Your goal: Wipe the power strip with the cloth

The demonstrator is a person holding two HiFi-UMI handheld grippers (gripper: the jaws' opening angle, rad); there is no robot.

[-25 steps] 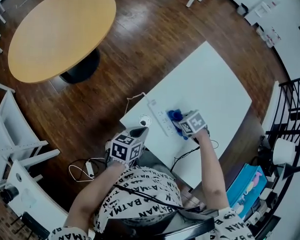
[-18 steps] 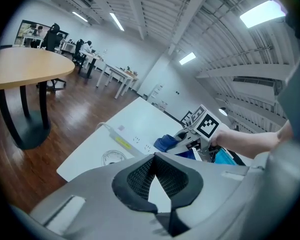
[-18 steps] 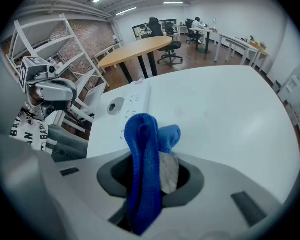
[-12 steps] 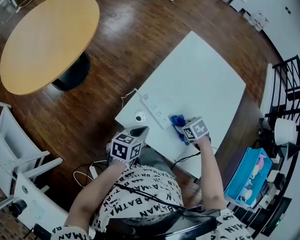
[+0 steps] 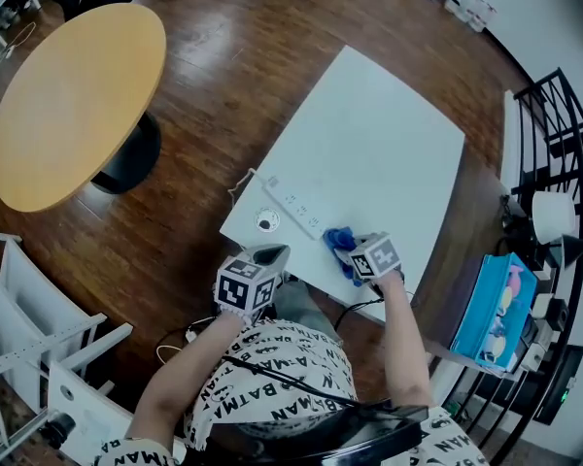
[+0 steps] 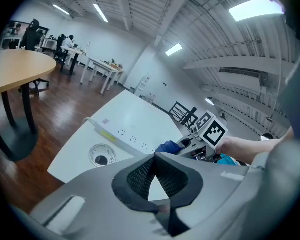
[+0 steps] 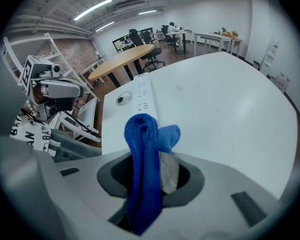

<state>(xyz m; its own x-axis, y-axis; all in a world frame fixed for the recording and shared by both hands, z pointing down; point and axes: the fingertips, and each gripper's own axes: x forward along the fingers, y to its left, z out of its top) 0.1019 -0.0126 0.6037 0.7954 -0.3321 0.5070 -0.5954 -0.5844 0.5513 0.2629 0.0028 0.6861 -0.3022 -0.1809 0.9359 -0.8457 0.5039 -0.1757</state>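
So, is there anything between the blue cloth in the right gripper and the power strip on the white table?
Nothing visible. The right gripper is shut on the blue cloth, and only bare white table lies between it and the power strip. The round port sits on the strip's far side.

- The white table (image 5: 398,134) stands on a wood floor; the power strip (image 5: 293,213) lies near its lower-left edge; a small round object (image 5: 265,223) sits just beside the strip.
- The blue cloth (image 5: 337,240) rests on the table by the strip's right end, at the tip of the right gripper (image 5: 350,255); it appears gripped.
- The left gripper (image 5: 270,254) hangs at the table's edge, near the round object.
- A round wooden table (image 5: 73,105) stands well apart.
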